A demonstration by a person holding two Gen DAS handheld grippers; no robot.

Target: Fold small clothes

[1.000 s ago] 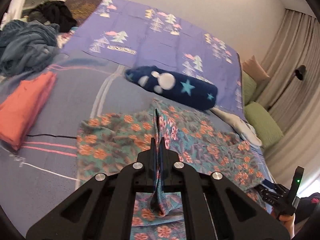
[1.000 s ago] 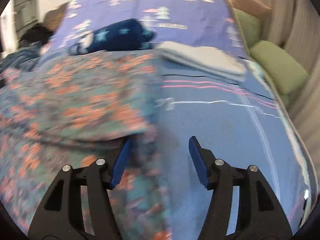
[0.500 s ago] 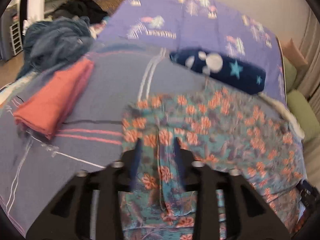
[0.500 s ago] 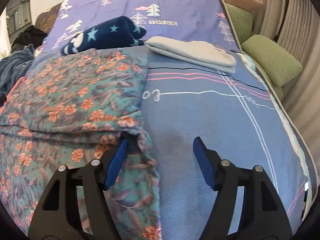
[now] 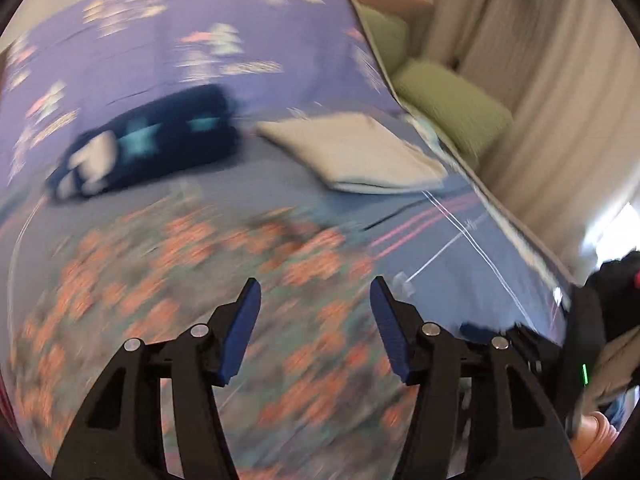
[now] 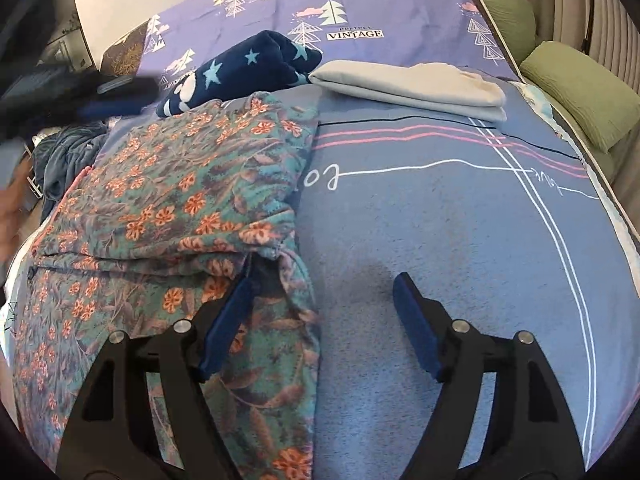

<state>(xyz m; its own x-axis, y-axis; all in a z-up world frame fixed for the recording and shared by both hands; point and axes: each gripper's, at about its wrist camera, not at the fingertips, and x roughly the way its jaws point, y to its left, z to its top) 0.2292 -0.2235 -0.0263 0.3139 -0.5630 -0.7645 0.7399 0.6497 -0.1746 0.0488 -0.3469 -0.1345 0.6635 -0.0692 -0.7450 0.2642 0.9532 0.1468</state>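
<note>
A teal garment with orange flowers (image 6: pixel 180 184) lies folded over itself on the blue bedspread (image 6: pixel 440 220). My right gripper (image 6: pixel 324 280) hovers at the garment's right edge with its jaws opening. The left finger (image 6: pixel 228 320) lies against the folded corner, the right finger is over bare bedspread, and nothing is pinched. The left wrist view is blurred by motion. There my left gripper (image 5: pixel 315 284) stands above the flowered garment (image 5: pixel 180 280) with its jaws opening and nothing between the pads.
A navy blanket with stars (image 6: pixel 248 68) and a folded pale grey cloth (image 6: pixel 408 88) lie behind the garment. Green pillows (image 6: pixel 580 92) line the right side by the curtains. A heap of blue clothes (image 6: pixel 68 156) sits at the far left.
My left gripper has let go of the raised fold of flowered cloth, opened, and swung quickly to the right. The right gripper's jaws have widened at the garment's corner.
</note>
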